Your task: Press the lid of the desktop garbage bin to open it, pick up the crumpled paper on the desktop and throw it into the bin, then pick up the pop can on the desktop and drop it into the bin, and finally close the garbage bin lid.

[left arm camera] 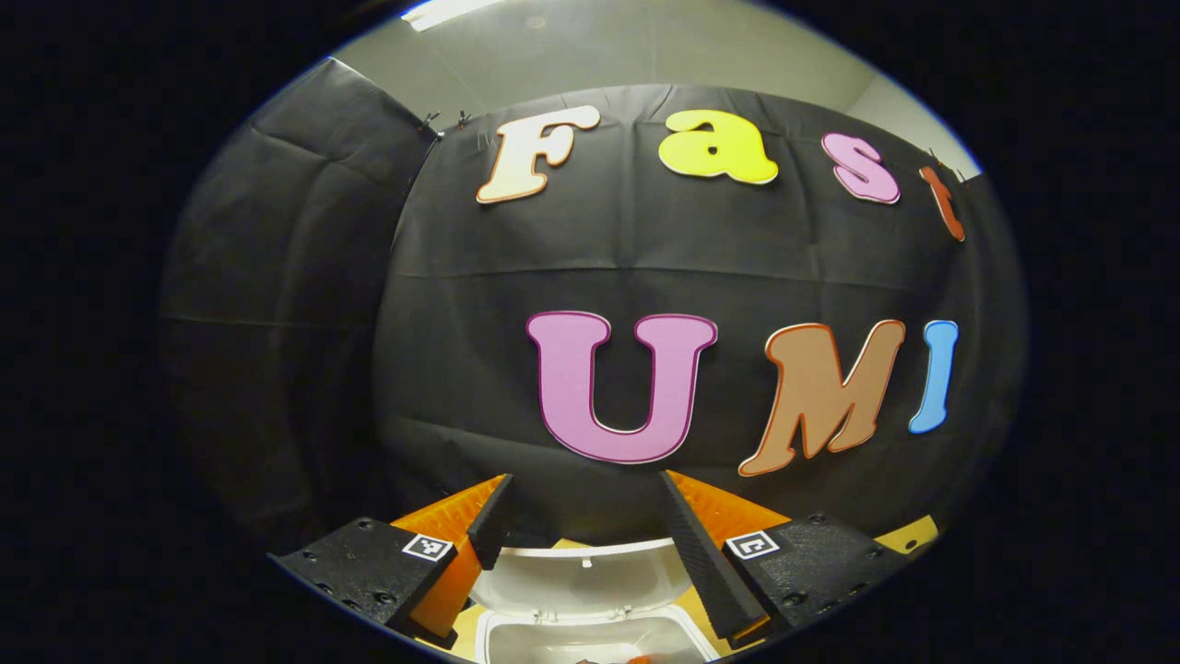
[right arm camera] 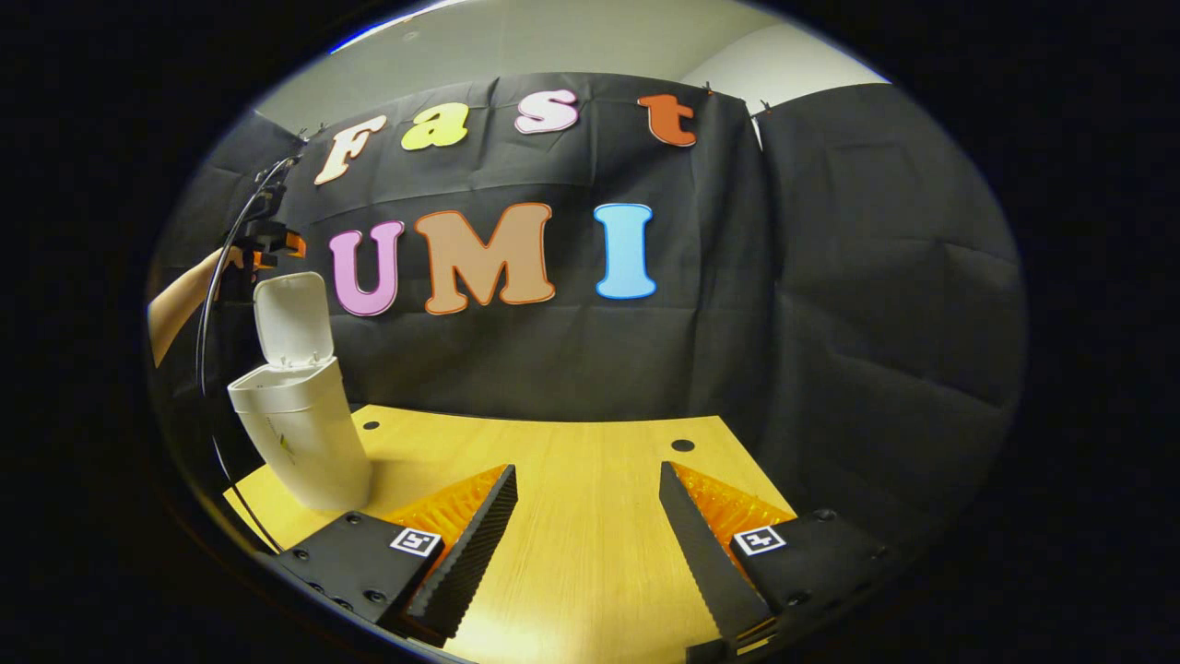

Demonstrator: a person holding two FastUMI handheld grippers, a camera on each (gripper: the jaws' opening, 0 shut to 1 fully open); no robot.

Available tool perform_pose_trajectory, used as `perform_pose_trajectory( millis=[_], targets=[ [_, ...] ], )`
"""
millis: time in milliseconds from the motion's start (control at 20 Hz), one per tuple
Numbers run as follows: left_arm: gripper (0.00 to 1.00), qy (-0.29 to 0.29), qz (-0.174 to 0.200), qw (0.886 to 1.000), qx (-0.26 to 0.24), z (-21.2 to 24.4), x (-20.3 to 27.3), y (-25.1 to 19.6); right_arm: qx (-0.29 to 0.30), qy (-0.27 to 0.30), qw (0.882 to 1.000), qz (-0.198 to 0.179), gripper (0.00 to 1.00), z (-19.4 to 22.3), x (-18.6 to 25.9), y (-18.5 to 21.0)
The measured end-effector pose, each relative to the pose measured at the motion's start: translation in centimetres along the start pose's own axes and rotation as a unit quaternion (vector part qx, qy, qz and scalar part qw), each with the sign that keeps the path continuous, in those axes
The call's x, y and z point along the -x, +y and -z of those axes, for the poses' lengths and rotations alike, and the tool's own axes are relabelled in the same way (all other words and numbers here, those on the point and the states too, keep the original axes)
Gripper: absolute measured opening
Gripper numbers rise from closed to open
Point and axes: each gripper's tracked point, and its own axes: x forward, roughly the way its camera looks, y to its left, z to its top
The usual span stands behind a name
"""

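Left gripper view: left gripper (left arm camera: pixel 583 503) sits above the desktop garbage bin (left arm camera: pixel 595 636), jaws apart, nothing between them. Bin is directly below and between the fingers, at bottom of frame. Bin lid (left arm camera: pixel 583 576) is up, hinged at the far side, inner face toward camera. Bin mouth is open; a small reddish-orange item (left arm camera: pixel 636 658) shows inside at the very bottom edge, too cut off to identify. Strips of wooden counter (left arm camera: pixel 908 535) show either side of bin. Black cloth booth wall (left arm camera: pixel 461 369) beyond, w/ pale room wall and a ceiling light (left arm camera: pixel 452 11) above it.

Right gripper view: right gripper (right arm camera: pixel 588 503) is held low over the counter (right arm camera: pixel 590 516), jaws apart, empty. Counter surface is light wood w/ two small dark holes, one near bin (right arm camera: pixel 371 426), one at right (right arm camera: pixel 682 445). Garbage bin (right arm camera: pixel 300 433) stands upright at far-left side of counter, white, lid (right arm camera: pixel 293 318) raised near vertical. Well apart from right gripper. Above the bin, the left gripper (right arm camera: pixel 267 242) appears small, held by a person's hand; forearm (right arm camera: pixel 180 309) enters from left edge. Its jaw state cannot be judged here, too small. Thin dark cable (right arm camera: pixel 214 277) arcs down past the bin's left side. Black cloth wall (right arm camera: pixel 876 323) behind and at right.
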Motion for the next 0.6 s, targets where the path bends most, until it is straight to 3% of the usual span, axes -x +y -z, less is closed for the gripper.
perform_pose_trajectory(
  millis=[250, 600],
  targets=[
    [0.93, 0.025, -0.005, 1.0, 0.006, 2.0, -0.5, 0.1, -0.001, 0.006, 1.0, 0.012, 0.99, 0.4, 0.3, -0.8],
    [0.89, 0.029, 0.005, 0.999, 0.025, 3.0, 4.1, -0.6, 0.005, -0.008, 1.0, -0.023, 0.99, -0.8, -0.8, 0.8]
  ],
)
